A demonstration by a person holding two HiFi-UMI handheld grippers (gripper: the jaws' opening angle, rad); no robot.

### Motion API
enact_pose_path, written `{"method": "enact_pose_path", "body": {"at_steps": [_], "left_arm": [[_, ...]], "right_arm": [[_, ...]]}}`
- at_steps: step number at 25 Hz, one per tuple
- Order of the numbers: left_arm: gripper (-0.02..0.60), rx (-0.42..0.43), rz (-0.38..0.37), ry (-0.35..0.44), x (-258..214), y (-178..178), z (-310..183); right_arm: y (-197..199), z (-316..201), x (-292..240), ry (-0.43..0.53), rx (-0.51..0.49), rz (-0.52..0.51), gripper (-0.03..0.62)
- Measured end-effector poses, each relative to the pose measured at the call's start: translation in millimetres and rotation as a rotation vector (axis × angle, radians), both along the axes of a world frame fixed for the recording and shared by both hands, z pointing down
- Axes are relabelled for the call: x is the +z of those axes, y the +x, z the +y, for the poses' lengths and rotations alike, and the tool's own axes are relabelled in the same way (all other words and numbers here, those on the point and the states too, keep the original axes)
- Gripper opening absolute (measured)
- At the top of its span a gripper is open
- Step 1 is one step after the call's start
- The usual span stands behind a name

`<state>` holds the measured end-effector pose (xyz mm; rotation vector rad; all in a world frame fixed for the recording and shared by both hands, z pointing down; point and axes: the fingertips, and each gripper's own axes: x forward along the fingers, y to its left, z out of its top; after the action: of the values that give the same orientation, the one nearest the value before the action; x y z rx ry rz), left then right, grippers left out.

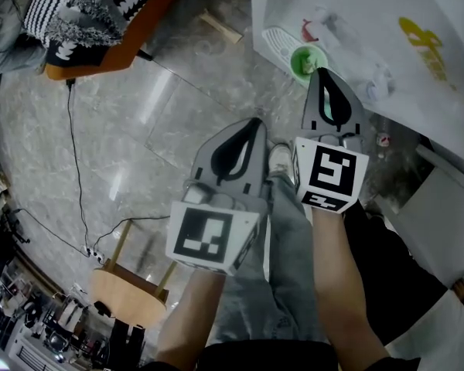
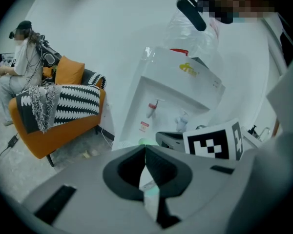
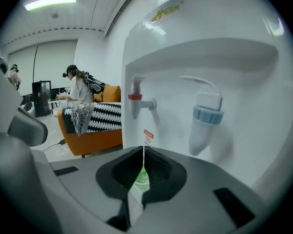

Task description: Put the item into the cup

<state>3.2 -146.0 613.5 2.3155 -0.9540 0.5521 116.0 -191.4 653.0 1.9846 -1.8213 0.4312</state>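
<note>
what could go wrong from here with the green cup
1. The right hand-held gripper, jaws shut, has its tip right by the rim of the green cup. A sideways swing could well tip the cup over.
2. The red tap hangs close ahead of that gripper and above it. Pushing forward while lifting might bump it.

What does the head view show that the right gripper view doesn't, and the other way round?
Only the head view: the person's legs, a wooden stool and a floor cable. Only the right gripper view: a seated person and a ceiling light. Both: the water dispenser, the orange sofa and at least a glimpse of the green cup.
</note>
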Motion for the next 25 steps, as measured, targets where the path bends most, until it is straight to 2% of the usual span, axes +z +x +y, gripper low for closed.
{"method": "enact_pose_path", "body": {"at_steps": [5,10,17,25], "left_arm": [[0.014,0.036,-0.021,0.017,-9.0,-8.3,9.6],[0.014,0.036,-0.005,0.047,-37.3,-14.8,15.6],[0.014,-0.02,0.005,0.07,-93.1,-16.8,28.2],[0.014,-0.067,0.08,0.117,-167.3,-2.2,46.5]], "right_arm": [[-13.1,10.0,-21.0,0.017,-0.06,0.002,0.017],[-19.1,23.5,-56.6,0.042,-0.103,0.002,0.017],[-42.1,37.0,-126.0,0.089,-0.231,0.008,0.017],[-53.7,57.8,-223.8,0.167,-0.321,-0.014,0.017]]}}
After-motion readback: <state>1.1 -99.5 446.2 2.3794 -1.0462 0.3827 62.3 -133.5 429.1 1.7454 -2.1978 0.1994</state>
